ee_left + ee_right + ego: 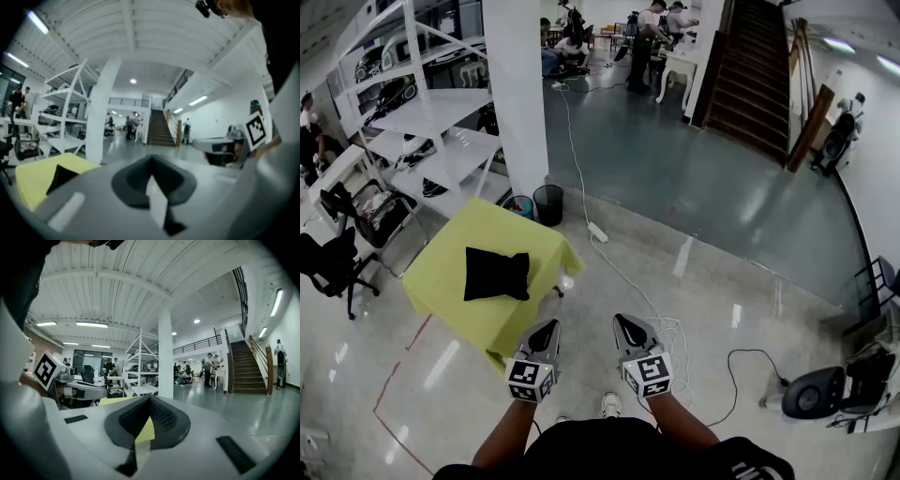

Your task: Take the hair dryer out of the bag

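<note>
A black bag (496, 274) lies flat in the middle of a small table with a yellow-green cloth (455, 248); no hair dryer shows. I hold both grippers side by side in front of me, short of the table's near corner. My left gripper (546, 327) is shut and empty, just right of that corner. My right gripper (628, 323) is also shut with nothing in it, over the floor. In the left gripper view the bag (61, 176) and the yellow cloth (35, 176) sit low at the left, beyond the shut jaws. The right gripper view shows only a strip of yellow cloth (146, 431) past its jaws.
A white pillar (514, 89) and two small bins (547, 203) stand behind the table. White shelving (422, 112) and black chairs (342, 234) are to the left. A white cable (609, 253) with a power strip crosses the floor at the right. People stand far back by a staircase (759, 75).
</note>
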{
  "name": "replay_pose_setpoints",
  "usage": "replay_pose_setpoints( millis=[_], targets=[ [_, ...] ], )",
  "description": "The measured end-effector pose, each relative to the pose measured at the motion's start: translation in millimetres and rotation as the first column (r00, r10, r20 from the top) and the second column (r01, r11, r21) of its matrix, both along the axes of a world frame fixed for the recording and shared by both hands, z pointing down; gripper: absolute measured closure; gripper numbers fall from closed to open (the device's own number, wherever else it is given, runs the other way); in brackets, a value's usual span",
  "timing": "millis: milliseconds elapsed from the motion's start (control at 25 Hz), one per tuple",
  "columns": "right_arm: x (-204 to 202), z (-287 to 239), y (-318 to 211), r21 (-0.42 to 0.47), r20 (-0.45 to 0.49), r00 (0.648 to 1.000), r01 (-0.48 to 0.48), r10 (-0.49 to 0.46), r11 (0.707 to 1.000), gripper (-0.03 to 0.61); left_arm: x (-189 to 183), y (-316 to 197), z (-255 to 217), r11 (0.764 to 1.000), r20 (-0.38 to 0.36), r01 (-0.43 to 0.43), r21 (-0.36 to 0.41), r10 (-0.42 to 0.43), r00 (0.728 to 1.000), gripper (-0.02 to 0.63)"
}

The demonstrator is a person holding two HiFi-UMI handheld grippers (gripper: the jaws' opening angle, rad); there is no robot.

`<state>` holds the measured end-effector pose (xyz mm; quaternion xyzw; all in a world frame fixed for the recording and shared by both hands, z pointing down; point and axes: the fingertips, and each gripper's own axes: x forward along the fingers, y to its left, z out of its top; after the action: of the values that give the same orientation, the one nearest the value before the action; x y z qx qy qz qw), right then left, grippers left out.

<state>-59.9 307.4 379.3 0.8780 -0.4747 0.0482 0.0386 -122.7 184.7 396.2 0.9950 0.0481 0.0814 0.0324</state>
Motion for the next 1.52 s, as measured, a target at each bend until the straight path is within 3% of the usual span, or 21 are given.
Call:
replay_pose_setpoints(
  millis=[520,1040,1520],
  targets=[
    [23.5,-13.6,15.5,0.007,-0.030,0.999,-0.040,0.040,0.999,0.572,21.2,18.2,-9.1,1.000,-0.013,-0.008,0.016,0.008,1.000,0.607],
    [72.3,-11.2,34.1,0.064,0.004,1.000,0.012,-0.012,0.998,0.572,59.5,27.0,-9.1,0.996,-0.010,0.073,0.049,-0.073,0.997,0.607],
    [113.3,-3.5,34.3,0.050,0.034,0.999,0.030,-0.032,0.998,0.572,90.9,18.8,-10.6,0.991,-0.012,0.130,0.034,-0.129,0.992,0.607]
  ],
)
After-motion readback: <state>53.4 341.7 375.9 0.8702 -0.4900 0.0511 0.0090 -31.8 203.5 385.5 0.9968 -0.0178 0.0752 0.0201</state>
